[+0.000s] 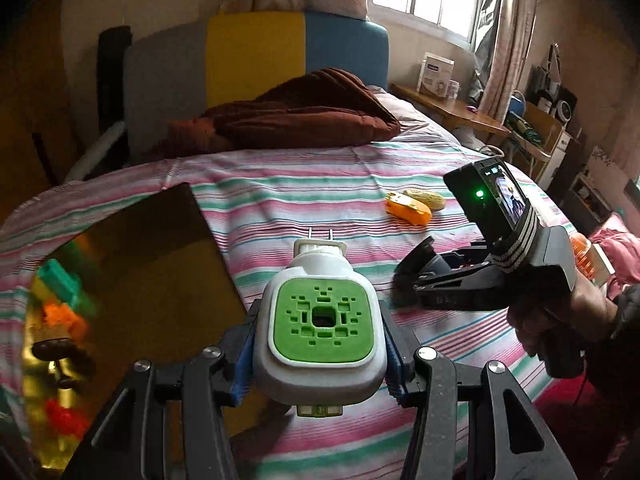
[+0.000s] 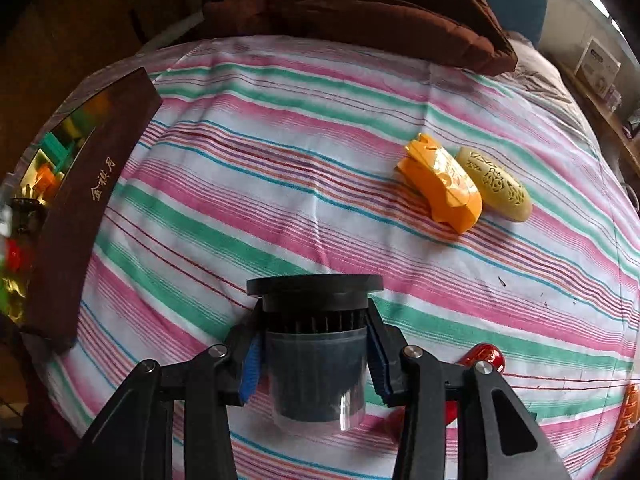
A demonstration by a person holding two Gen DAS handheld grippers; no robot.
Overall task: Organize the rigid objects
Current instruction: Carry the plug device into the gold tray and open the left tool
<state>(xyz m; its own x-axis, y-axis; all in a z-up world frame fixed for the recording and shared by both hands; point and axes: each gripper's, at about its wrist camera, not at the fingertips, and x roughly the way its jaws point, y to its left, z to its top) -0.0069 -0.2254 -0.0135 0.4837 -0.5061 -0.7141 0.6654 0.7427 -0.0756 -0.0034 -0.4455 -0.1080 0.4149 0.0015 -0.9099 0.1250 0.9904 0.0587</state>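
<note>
My left gripper [image 1: 319,344] is shut on a white plug-in device with a green perforated face [image 1: 320,316], its two prongs pointing away over the striped bed. To the right, a hand holds my right gripper [image 1: 440,276]. In the right wrist view my right gripper [image 2: 314,320] is shut on a dark cylindrical container with a wide black lid [image 2: 316,372], the blue pads pressing on both its sides. An orange plastic shell [image 2: 440,184] and a beige oval piece [image 2: 496,184] lie side by side on the sheet, farther right.
A dark brown box [image 2: 88,208] with a gold lining stands at the bed's left edge and holds several coloured toys. A red object [image 2: 482,356] lies under my right gripper's right arm. A brown blanket [image 1: 304,116] is heaped at the bed's far end, with a wooden side table [image 1: 452,108] beyond it.
</note>
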